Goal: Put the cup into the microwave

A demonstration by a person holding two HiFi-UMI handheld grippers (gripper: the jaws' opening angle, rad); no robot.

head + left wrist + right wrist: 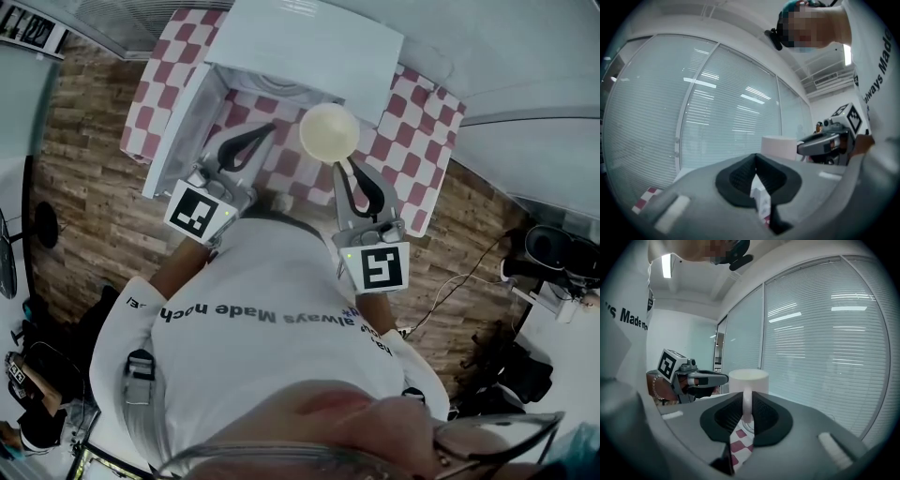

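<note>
My right gripper (pixel 747 405) has its jaws clenched on the handle of the white cup (pixel 328 131) (a pale disc from above), upright at upper centre of the head view, just before the white microwave (pixel 309 47) on the checkered bench (pixel 417 141). My left gripper (pixel 755 161) has its jaws pressed together, empty.

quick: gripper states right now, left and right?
Left hand-held gripper: shut, nothing between its jaws.
Right hand-held gripper: shut on the cup, gripping its handle.
</note>
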